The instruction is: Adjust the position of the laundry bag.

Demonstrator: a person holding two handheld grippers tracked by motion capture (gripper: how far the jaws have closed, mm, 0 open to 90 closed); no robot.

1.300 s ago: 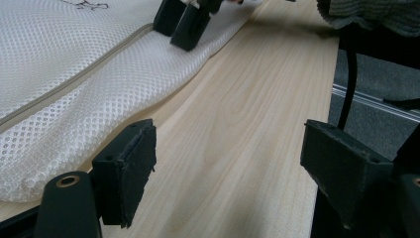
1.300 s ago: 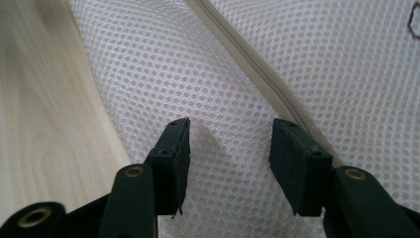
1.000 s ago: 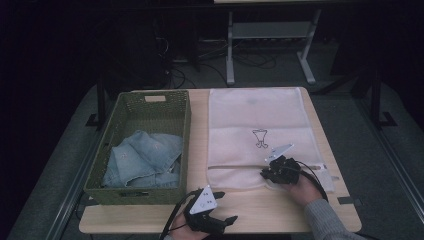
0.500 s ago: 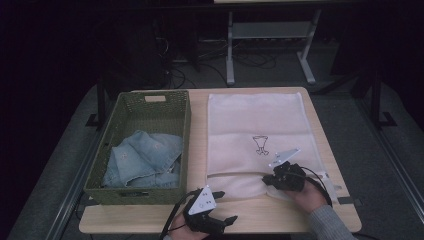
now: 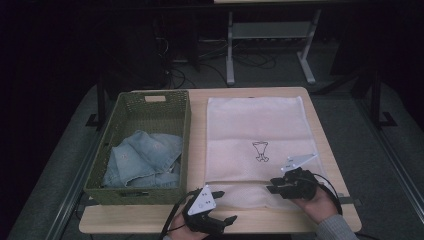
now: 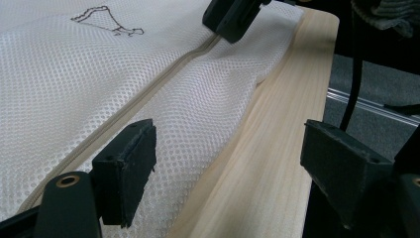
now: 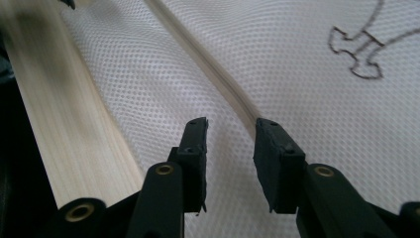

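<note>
A white mesh laundry bag with a small dark printed figure lies flat on the right half of the pale wooden table, filling the centre-right of the high view. A beige zipper runs across the bag near its lower edge.

Your right gripper sits at the lower right of the high view, over the bag's lower right part, with your hand behind it. In the right gripper view its jaws stand a little apart, with nothing clamped between them; the zipper runs from the upper left of that frame down to the gap between the jaw tips, and you cannot tell whether the tips touch the mesh.

Your left gripper is at the bottom centre of the high view, at the table's near edge, just beside the bag's lower left corner. In the left gripper view its jaws stand wide apart and hold nothing; one jaw is over the mesh at lower left, the other over the table edge at right.

A green woven basket holding folded blue denim sits at centre left, just beside the bag.
</note>
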